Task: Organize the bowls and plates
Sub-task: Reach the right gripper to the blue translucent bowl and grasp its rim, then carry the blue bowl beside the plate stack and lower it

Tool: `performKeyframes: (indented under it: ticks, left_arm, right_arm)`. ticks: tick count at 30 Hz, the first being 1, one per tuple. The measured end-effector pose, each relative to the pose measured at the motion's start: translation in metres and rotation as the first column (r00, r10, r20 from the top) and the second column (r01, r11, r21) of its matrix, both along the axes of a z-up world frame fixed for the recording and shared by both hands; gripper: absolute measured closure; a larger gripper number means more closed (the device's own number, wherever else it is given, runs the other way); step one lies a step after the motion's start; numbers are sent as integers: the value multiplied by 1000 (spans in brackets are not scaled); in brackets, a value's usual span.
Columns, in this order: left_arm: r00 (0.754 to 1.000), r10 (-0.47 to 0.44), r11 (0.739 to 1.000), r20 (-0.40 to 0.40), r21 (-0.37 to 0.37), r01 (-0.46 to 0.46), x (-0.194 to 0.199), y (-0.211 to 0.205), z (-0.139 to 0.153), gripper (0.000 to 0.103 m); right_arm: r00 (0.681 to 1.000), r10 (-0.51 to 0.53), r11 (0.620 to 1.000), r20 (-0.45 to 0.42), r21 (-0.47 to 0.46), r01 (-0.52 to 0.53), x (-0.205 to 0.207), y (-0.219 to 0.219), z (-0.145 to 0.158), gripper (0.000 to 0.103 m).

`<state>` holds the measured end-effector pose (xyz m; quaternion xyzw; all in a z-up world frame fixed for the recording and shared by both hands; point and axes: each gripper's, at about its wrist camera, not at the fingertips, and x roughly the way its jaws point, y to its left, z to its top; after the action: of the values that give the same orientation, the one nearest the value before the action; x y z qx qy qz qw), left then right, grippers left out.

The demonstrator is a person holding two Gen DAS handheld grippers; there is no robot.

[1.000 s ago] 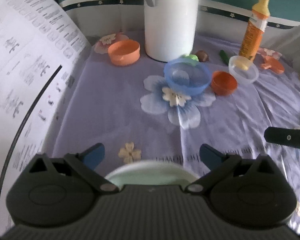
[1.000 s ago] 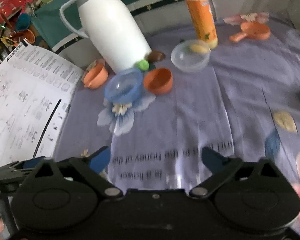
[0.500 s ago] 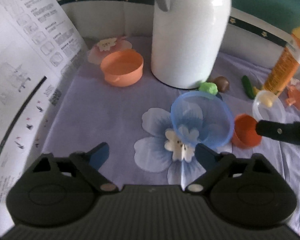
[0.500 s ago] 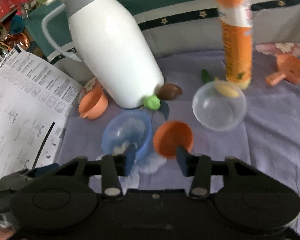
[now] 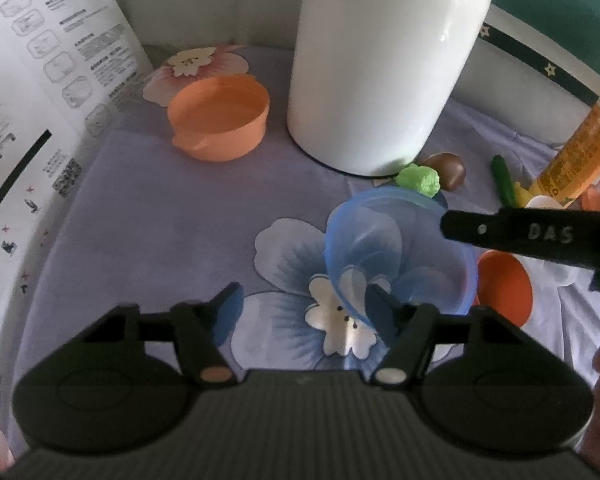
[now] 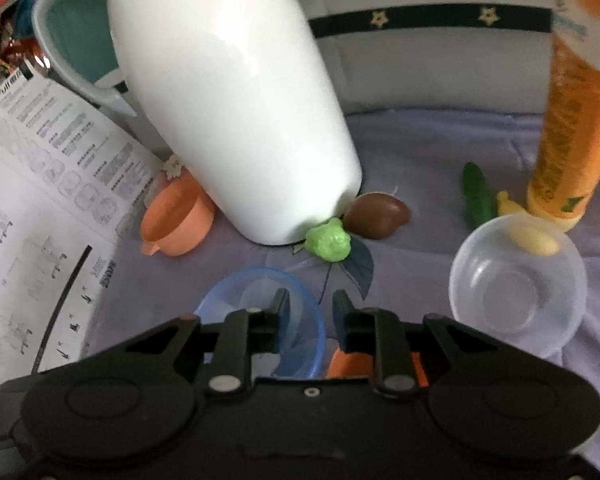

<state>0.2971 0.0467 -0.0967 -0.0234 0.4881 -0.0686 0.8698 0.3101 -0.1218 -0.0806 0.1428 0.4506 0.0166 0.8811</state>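
- Blue bowl (image 5: pixel 400 256) sits right of centre in the left wrist view, tilted, its mouth facing up and right.
- Left gripper (image 5: pixel 304 312) has been closing, half narrowed; its right finger is inside the bowl's rim, pads not pressing.
- Right gripper (image 6: pixel 311 312) has been closing, now narrow, straddling the bowl's right rim at lower centre; whether it pinches is unclear.
- Orange bowl (image 5: pixel 504 288) lies just right of the blue one.

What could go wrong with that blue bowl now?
The right gripper has just been closing its fingers with only the thin rim of the blue bowl between them, so the bowl could slip out or tip over. The orange bowl sits close beside it and may get shoved. The white jug stands just behind, so a quick lift might bump it.
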Motion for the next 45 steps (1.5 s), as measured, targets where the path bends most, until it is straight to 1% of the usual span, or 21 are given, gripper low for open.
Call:
performKeyframes:
  ticks: [1, 2, 4, 5, 6, 7, 10, 14, 19, 21, 28, 31, 35, 42, 45]
  left_arm:
    - [1000, -2, 1000, -4, -4, 2, 1, 0, -1, 51]
    - [1000, -3, 1000, -11, -8, 3, 2, -1, -3, 55]
    - [1000, -5, 1000, -22, -18, 5, 5, -1, -5, 72]
    - [1000, -8, 1000, -25, -22, 8, 5, -1, -6, 76]
    - [1000, -13, 1000, -28, -26, 12, 5, -2, -7, 83]
    - [999, -19, 999, -30, -30, 18, 5, -2, -7, 88]
    - [999, -22, 1000, -28, -8, 21, 3, -3, -5, 88]
    - [1000, -18, 1000, -22, -4, 18, -5, 1, 5, 88]
    - [999, -47, 999, 3, 18, 47, -22, -2, 20, 88]
    - [998, -60, 998, 5, 15, 60, -31, -4, 25, 88]
    - [995, -101, 995, -1, 0, 101, -73, -15, 41, 87]
    - [992, -130, 991, 3, -12, 130, -95, -22, 49, 87]
    - [983, -184, 983, 12, -4, 184, -128, -35, 59, 84]
    - [968, -249, 968, 1, -8, 249, -179, -50, 61, 80]
    - [964, -266, 964, -7, -15, 266, -197, -55, 62, 79]
  right_arm:
    - [1000, 1, 1000, -3, -1, -1, 2, 1, -2, 88]
    - [1000, 2, 1000, -3, -2, -2, 2, 2, -3, 91]
    - [1000, 4, 1000, -6, 3, -4, 2, 4, -4, 93]
    - [1000, 3, 1000, -8, 6, -3, 2, 5, -4, 94]
    - [1000, 5, 1000, -7, 7, -5, 1, 6, -4, 94]
    - [1000, 6, 1000, -5, 5, -6, 0, 8, -4, 95]
    - [1000, 4, 1000, -4, 7, -4, -5, 10, -2, 95]
    - [1000, 9, 1000, -3, 23, -9, -17, 13, 2, 95]
    - [1000, 4, 999, 5, 36, -4, -39, 12, 13, 95]
    - [1000, -3, 999, 12, 43, 3, -50, 10, 19, 95]
    - [999, -37, 998, 30, 45, 36, -103, 0, 41, 95]
    - [998, -58, 997, 31, 55, 57, -131, -7, 48, 95]
    - [996, -79, 995, 29, 59, 77, -167, -17, 55, 95]
    - [993, -111, 993, 33, 54, 109, -230, -32, 63, 95]
    - [992, -124, 991, 32, 54, 122, -249, -36, 64, 95]
